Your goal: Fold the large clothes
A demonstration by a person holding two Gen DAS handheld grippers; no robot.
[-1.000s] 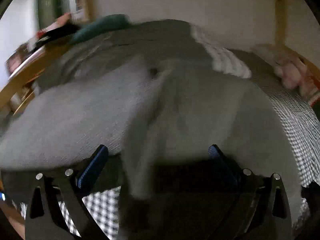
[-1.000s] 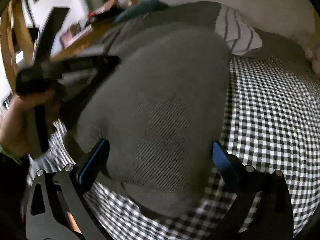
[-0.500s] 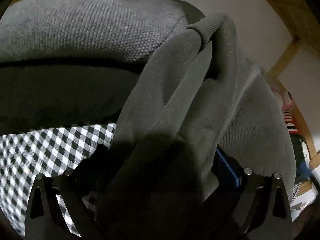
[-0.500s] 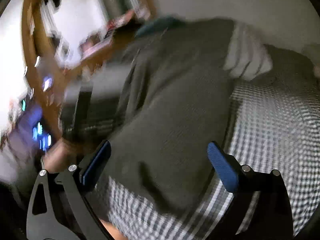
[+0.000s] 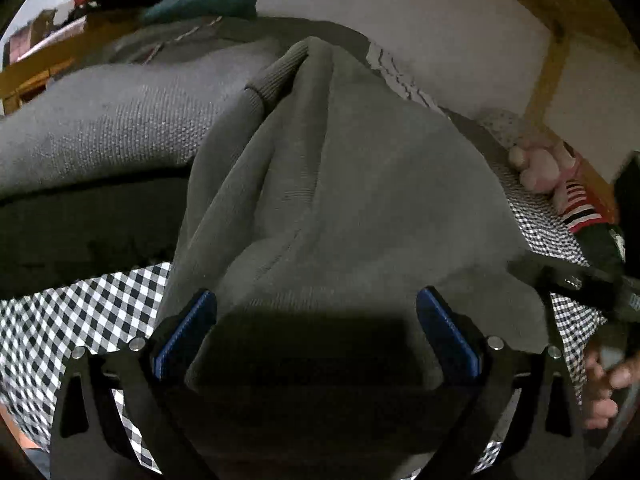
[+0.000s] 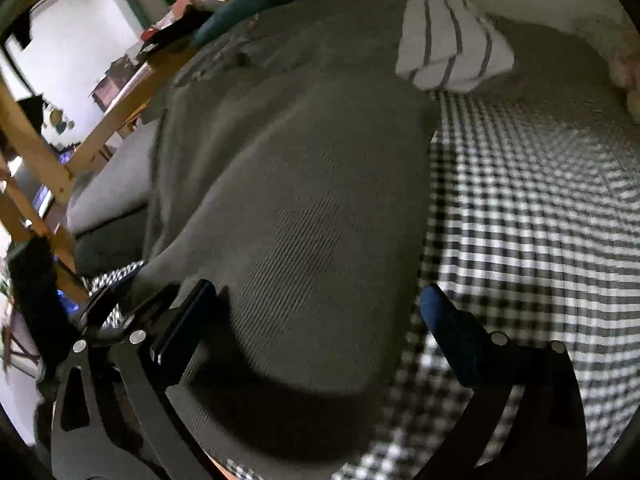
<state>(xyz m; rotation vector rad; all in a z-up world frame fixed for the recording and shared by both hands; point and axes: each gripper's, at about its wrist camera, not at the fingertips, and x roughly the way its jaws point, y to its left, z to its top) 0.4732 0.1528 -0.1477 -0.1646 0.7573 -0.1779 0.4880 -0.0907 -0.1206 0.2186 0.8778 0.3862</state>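
Garment: grey knit sweater (image 5: 360,200), lying on the bed, bunched into a mound w/ deep folds; ribbed cuff or hem end (image 5: 280,76) pokes up at the top of the mound in left wrist view.
Bed cover: black/white checked sheet (image 6: 520,240), bare to the right of the sweater in right wrist view, also showing at lower left in left wrist view.
Left gripper (image 5: 316,320): jaws spread wide, blue pads on either side of the sweater's near edge; fabric fills the gap btwn them but isn't pinched (released).
Right gripper (image 6: 316,316): jaws also wide apart, sweater's rounded near edge (image 6: 300,280) btwn them, not clamped; right finger sits over checked sheet.
Other view of tools: in left wrist view a dark tool body (image 5: 592,284) at far right w/ a hand (image 5: 604,384) below it; in right wrist view the other gripper's black frame just beside the left finger, lower left.
Behind sweater: striped white/grey cloth (image 6: 444,52), folded, touching the sweater's far edge; teal cloth (image 5: 204,2) further back.
Right edge: pink soft toy (image 5: 544,168) w/ striped part, by the wooden bed frame (image 5: 548,60).
Blur: right wrist view is smeared, fine detail unclear.
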